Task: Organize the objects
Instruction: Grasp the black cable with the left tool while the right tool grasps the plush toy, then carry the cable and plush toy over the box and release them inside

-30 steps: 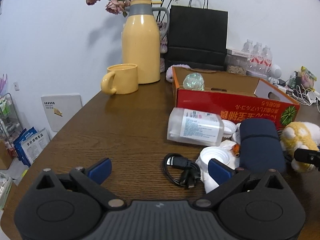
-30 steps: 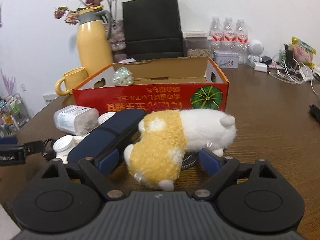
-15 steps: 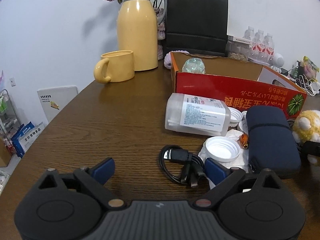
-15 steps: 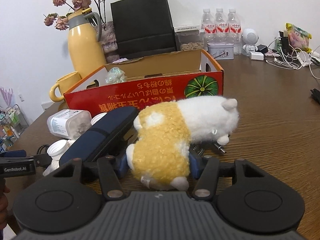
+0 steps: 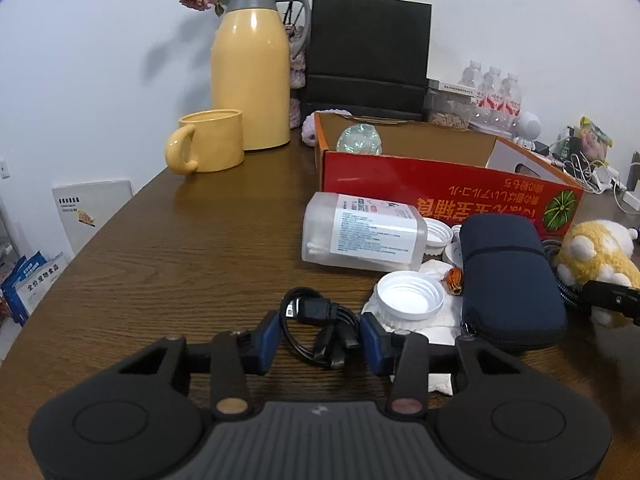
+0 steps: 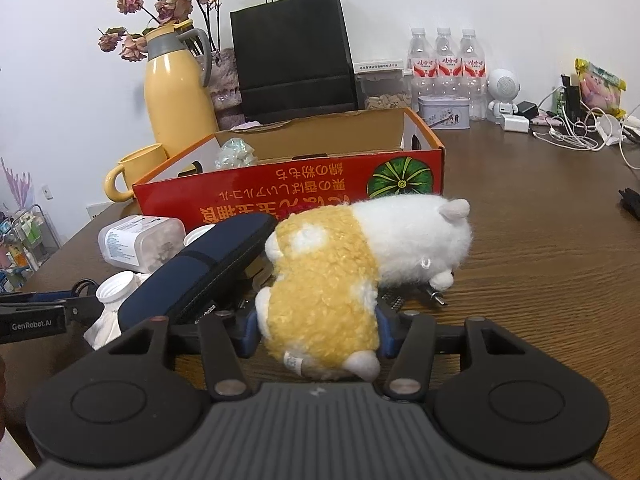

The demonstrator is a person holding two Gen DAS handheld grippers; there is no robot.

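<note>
Clutter crowds my table (image 5: 168,264): my left gripper (image 5: 320,338) is closing around the coiled black cable (image 5: 320,324), white cap (image 5: 410,295) beside; my right gripper (image 6: 314,326) is closing, squeezing the plush toy (image 6: 340,264), navy case (image 6: 208,268) alongside, red box (image 6: 304,188) behind.

Plain white wall (image 5: 100,60) behind a dark wood-grain table (image 5: 180,248), evenly lit.

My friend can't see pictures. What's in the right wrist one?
The right gripper is closing on a yellow-and-white plush toy lying on a wooden table. Behind it stands a red cardboard box.
</note>
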